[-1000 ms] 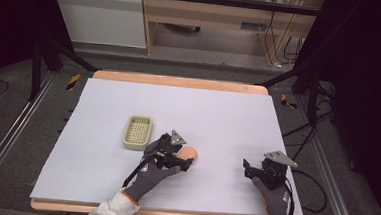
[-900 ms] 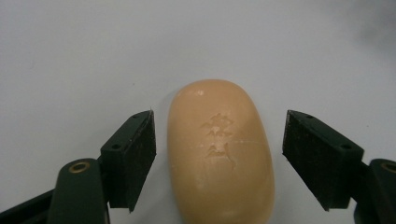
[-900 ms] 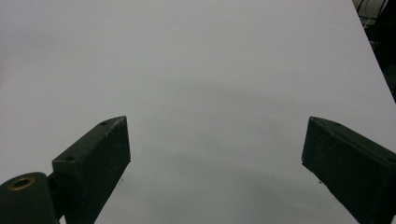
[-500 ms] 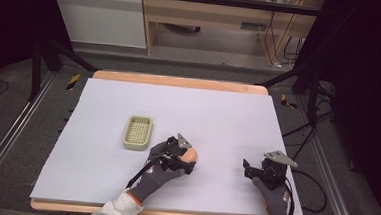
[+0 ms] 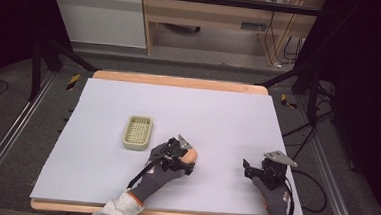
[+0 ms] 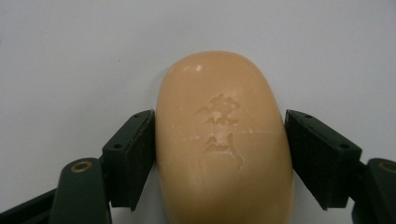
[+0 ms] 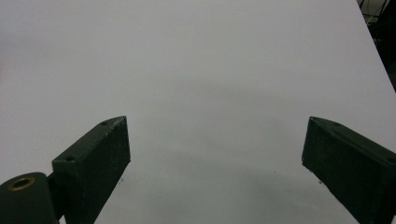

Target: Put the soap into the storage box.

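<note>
Pale counter (image 5: 228,115) carries my soap (image 6: 224,140), lying between the spread jaws of my left hand-held gripper (image 6: 219,158); the tray (image 5: 138,132) sits at ten o'clock. Slick soap may squirt out if I squeeze off-centre. My right hand-held gripper (image 7: 215,163) stands spread, empty.

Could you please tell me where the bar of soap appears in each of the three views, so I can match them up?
High view: the soap lies low and centre on the table, at the left gripper, right of the soap dish.
Left gripper view: the soap sits centre, between the two jaws.
Right gripper view: open jaws over the bare white table surface.
Shared landmark: that white table surface.
</note>
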The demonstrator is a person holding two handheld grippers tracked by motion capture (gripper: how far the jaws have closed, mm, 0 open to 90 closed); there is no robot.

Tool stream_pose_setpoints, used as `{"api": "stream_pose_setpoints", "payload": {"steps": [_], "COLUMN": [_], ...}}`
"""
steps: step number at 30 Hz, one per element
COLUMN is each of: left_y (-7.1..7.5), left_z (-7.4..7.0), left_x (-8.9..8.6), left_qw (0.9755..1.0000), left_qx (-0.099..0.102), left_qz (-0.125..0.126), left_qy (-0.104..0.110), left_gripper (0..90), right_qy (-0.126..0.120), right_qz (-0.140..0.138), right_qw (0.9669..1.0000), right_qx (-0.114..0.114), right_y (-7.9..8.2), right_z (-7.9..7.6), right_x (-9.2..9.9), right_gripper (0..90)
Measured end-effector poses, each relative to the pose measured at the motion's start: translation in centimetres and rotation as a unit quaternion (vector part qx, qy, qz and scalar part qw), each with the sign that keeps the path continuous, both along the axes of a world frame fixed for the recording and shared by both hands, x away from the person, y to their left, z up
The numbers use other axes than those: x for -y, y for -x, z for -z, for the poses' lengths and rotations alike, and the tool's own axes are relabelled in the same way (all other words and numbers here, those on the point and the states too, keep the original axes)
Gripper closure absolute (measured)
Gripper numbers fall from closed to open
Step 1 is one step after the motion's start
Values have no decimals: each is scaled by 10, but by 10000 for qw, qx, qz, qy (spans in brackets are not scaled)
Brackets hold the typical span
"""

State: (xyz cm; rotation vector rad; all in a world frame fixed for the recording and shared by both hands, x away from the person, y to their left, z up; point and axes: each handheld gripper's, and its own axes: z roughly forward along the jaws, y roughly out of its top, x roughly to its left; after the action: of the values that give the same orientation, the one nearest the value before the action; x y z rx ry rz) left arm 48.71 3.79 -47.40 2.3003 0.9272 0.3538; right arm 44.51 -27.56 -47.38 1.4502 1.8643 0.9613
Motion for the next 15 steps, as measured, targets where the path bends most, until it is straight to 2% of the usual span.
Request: {"api": "stream_pose_setpoints", "payload": {"steps": [3,15], "left_y": [0,0], "left_z": [0,-1], "left_x": [-1,0], "left_qw": [10000,10000], "left_qx": [-9,-34], "left_qz": [-44,-59], "left_qy": [58,18], "left_gripper": [285,310], "right_qy": [-2,-18], "right_qz": [3,19], "right_qw": [10000,10000], "right_qx": [-7,-30], "right_y": [0,0], "right_z": [0,0], "right_x": [0,0], "right_gripper": [80,80]}}
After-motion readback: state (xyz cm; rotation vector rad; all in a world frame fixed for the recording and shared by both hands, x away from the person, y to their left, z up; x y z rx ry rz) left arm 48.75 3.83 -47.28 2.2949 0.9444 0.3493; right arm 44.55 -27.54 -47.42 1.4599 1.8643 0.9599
